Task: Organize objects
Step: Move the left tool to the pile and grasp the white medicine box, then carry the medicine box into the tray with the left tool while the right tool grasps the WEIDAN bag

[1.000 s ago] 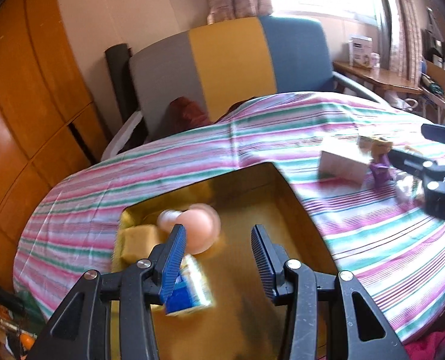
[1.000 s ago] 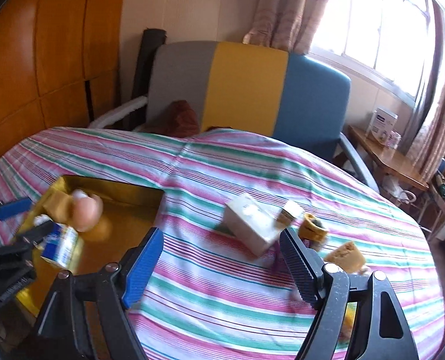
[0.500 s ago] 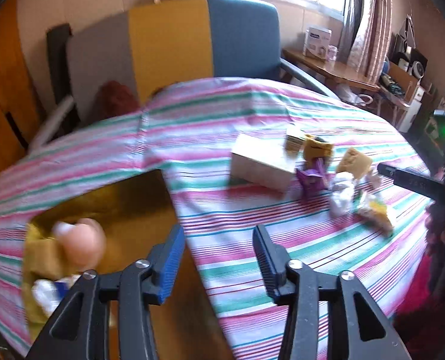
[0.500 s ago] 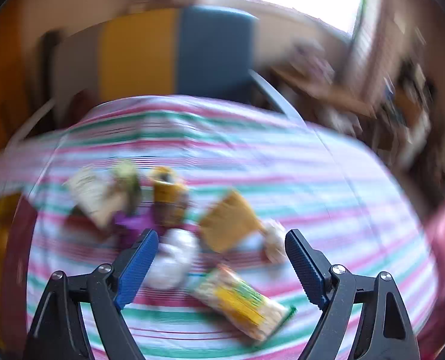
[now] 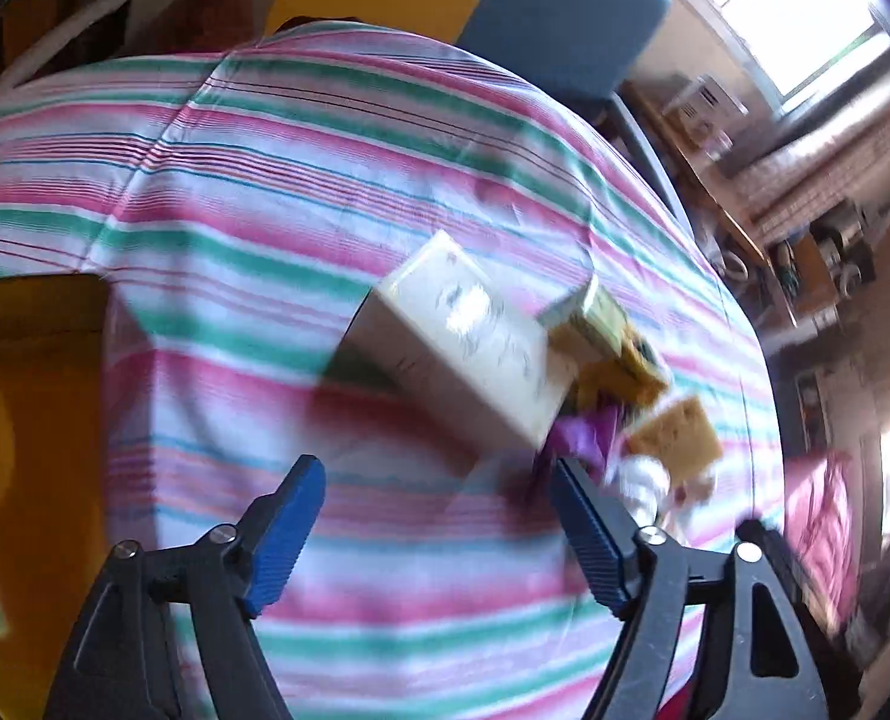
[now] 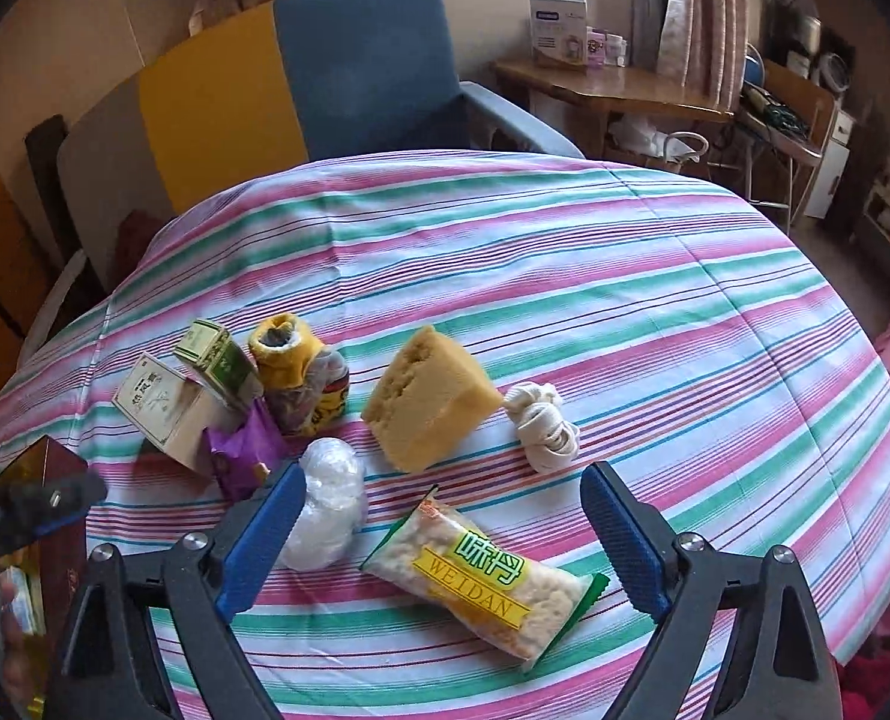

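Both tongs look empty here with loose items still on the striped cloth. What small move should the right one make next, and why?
Probably lower the right tongs, whose jaws are opening, onto the snack packet. It lies flat on the striped cloth just ahead of the tips, nearer than the sponge or the white cord bundle, and nothing is between the pads.

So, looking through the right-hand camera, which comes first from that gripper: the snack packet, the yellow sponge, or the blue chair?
From the right gripper, whose jaws are opening with nothing gripped:
1. Snack packet, lying just ahead between the fingers.
2. Yellow sponge, farther up the striped cloth, mid-table.
3. Blue chair, beyond the table's far edge.
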`<state>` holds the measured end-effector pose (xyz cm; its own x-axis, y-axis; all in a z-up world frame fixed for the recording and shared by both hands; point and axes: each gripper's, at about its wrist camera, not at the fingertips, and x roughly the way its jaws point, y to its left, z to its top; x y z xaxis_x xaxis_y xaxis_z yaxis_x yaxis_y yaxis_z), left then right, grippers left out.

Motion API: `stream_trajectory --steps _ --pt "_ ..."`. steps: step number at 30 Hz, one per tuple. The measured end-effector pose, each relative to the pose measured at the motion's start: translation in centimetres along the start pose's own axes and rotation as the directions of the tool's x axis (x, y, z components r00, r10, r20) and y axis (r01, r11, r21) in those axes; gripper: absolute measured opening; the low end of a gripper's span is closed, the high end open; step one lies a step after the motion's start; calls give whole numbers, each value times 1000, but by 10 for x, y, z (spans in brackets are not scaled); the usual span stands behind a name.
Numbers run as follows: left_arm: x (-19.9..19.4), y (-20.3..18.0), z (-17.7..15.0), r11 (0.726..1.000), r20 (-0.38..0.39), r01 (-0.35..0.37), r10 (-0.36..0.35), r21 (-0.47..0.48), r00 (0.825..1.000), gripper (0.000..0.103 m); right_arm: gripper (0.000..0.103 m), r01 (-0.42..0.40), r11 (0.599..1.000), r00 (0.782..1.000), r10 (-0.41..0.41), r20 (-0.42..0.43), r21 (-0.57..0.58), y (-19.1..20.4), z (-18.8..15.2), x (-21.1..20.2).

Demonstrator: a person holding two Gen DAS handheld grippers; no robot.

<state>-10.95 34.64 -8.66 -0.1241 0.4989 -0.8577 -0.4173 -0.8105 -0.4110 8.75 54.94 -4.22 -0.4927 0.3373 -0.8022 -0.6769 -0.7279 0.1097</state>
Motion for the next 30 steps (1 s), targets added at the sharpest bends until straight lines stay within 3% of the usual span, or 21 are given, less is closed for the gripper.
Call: stream_trajectory --steps 6,9,15,21,30 --pt "35 3 31 985 -38 8 -15 -171 999 83 97 -23 1000 1000 23 -2 17 -2 2 0" --pt "46 0 45 980 -27 -1 -4 -201 1000 84 98 -31 999 1000 31 -3 15 -1 2 0" --pt "70 -14 57 992 -53 -77 72 -97 996 84 99 -36 999 999 36 -15 17 -3 2 3" --pt "48 -7 27 1000 -33 -22 23 10 999 65 99 -25 999 999 26 -26 31 -8 2 8" --pt "17 -11 -28 966 -3 -59 61 251 998 59 94 -12 993 1000 12 -4 114 -28 6 7"
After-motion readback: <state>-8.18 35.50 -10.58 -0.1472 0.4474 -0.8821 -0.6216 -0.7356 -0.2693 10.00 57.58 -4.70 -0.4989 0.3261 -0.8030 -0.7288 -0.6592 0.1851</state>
